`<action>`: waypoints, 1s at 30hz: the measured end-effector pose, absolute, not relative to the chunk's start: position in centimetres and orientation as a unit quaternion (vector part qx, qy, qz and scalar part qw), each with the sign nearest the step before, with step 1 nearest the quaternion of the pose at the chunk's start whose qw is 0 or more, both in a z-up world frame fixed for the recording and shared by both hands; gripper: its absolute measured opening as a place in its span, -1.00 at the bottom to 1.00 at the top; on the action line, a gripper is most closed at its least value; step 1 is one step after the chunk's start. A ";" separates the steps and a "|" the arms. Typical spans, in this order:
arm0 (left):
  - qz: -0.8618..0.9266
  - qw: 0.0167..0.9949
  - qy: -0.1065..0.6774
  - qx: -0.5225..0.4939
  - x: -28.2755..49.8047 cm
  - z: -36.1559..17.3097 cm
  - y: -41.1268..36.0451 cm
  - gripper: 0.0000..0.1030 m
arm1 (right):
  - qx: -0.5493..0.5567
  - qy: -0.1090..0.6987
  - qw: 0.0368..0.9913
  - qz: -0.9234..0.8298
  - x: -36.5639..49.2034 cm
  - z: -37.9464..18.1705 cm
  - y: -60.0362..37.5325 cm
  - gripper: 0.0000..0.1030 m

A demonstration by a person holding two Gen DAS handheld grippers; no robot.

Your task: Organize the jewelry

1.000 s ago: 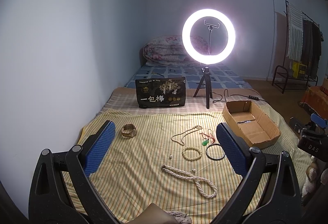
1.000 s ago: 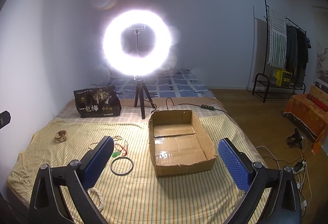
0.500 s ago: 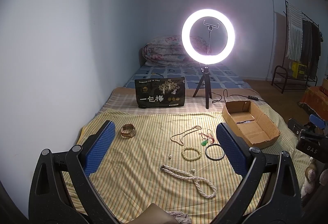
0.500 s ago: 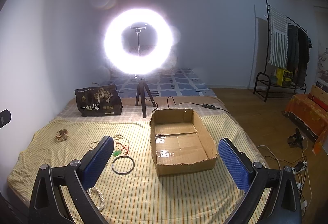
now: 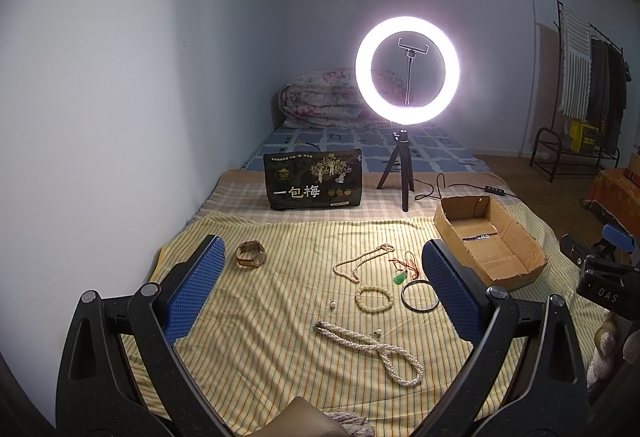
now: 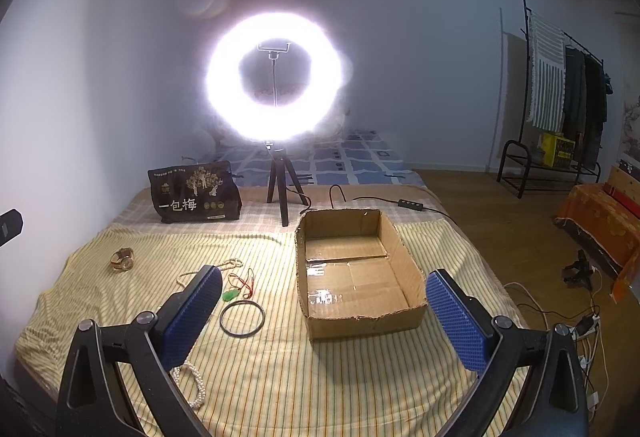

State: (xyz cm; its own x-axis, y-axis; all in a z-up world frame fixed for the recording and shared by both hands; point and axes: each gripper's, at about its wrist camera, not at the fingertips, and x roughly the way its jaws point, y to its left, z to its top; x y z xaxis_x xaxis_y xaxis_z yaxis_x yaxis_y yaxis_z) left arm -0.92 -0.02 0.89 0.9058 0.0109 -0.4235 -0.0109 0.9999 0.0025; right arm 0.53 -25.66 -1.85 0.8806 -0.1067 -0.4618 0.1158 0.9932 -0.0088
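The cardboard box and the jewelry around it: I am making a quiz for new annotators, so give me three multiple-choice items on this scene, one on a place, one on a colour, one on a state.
1. Where does the black bangle lie?
A. inside the cardboard box
B. on the striped cloth, left of the box
C. on the wooden floor

2. What colour is the small pendant on the red cord?
A. green
B. blue
C. white

3. How does the right gripper stand?
A. shut on the wristwatch
B. shut on a pearl necklace
C. open, holding nothing

Key: 1 B, the bangle lies on the striped cloth beside the left wall of the cardboard box. 2 A, the pendant shows bright green in both views. 3 C, the blue pads are wide apart with only cloth and box between them.
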 end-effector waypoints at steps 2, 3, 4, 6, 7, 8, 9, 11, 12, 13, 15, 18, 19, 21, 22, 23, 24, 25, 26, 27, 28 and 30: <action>0.005 0.976 0.217 0.000 -0.9 0.8 0.0 0.95 | 0.009 0.238 0.970 -0.056 0.6 -1.9 -25.7 0.99; 0.005 0.976 0.217 0.000 -0.9 0.9 0.0 0.95 | 0.009 0.239 0.969 -0.056 0.6 -1.9 -25.6 0.99; 0.005 0.976 0.217 0.000 -0.9 0.8 0.0 0.95 | 0.008 0.239 0.969 -0.055 0.6 -2.0 -25.6 0.99; 0.005 0.976 0.218 0.000 -1.0 0.9 0.0 0.95 | 0.008 0.240 0.969 -0.054 0.6 -2.0 -25.5 0.99; 0.005 0.976 0.219 0.000 -1.0 0.8 0.0 0.95 | 0.007 0.240 0.969 -0.053 0.7 -2.0 -25.5 0.99; 0.005 0.976 0.219 0.000 -1.0 0.8 -0.1 0.95 | 0.007 0.240 0.969 -0.053 0.7 -2.1 -25.5 0.99; 0.006 0.976 0.219 0.000 -1.0 0.8 0.0 0.95 | 0.007 0.241 0.969 -0.053 0.7 -2.1 -25.5 0.99; 0.005 0.976 0.219 -0.001 -1.0 0.8 0.0 0.95 | 0.007 0.242 0.969 -0.053 0.7 -2.1 -25.4 0.99; 0.005 0.976 0.220 -0.001 -0.9 0.7 0.0 0.95 | 0.006 0.242 0.969 -0.052 0.7 -2.2 -25.4 0.99; 0.005 0.975 0.220 0.000 -0.9 0.6 0.1 0.95 | 0.005 0.243 0.969 -0.052 0.8 -2.3 -25.3 0.99; 0.007 0.975 0.222 0.000 -0.7 0.5 0.2 0.95 | 0.003 0.246 0.968 -0.050 1.0 -2.3 -25.2 0.99; 0.013 0.973 0.231 0.000 -0.1 0.1 0.8 0.95 | -0.001 0.255 0.966 -0.046 1.3 -2.7 -24.9 0.99; 0.015 0.972 0.235 -0.001 0.1 -0.1 1.0 0.95 | -0.001 0.257 0.965 -0.045 1.4 -2.8 -24.9 0.99; 0.022 0.971 0.240 -0.004 0.5 -0.3 1.7 0.95 | -0.003 0.263 0.964 -0.039 1.6 -3.1 -24.8 0.99; 0.026 0.970 0.240 -0.004 0.7 -0.4 1.9 0.95 | -0.005 0.265 0.964 -0.038 1.6 -3.2 -24.7 0.99; 0.031 0.970 0.242 -0.003 0.9 -0.5 2.2 0.95 | -0.009 0.268 0.963 -0.034 1.8 -3.4 -24.5 0.99; 0.035 0.969 0.245 -0.004 1.4 -0.7 2.6 0.95 | -0.013 0.272 0.962 -0.031 2.1 -3.6 -24.3 0.99; 0.038 0.968 0.248 -0.004 1.7 -1.0 2.9 0.95 | -0.015 0.275 0.961 -0.029 2.3 -3.8 -24.2 0.99; 0.042 0.967 0.252 -0.005 2.0 -1.3 3.3 0.95 | -0.016 0.281 0.959 -0.026 2.6 -4.2 -24.1 0.99; 0.045 0.964 0.260 -0.006 2.5 -1.6 3.7 0.95 | -0.016 0.286 0.958 -0.022 2.9 -4.5 -24.1 0.99; 0.047 0.962 0.267 -0.007 2.9 -2.0 4.1 0.95 | -0.015 0.289 0.957 -0.019 3.1 -4.8 -24.1 0.99; 0.052 0.958 0.281 -0.010 3.7 -2.7 4.8 0.95 | -0.012 0.298 0.954 0.000 3.7 -5.6 -23.9 0.99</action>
State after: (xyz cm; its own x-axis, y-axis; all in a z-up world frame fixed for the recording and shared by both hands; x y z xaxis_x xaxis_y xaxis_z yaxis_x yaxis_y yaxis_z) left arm 3.72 4.79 -2.71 0.8372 0.0934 -0.5389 -0.1046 0.9945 0.0099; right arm 3.67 -23.92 -5.63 0.8221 -0.0075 -0.5693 -0.0067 0.9997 -0.0229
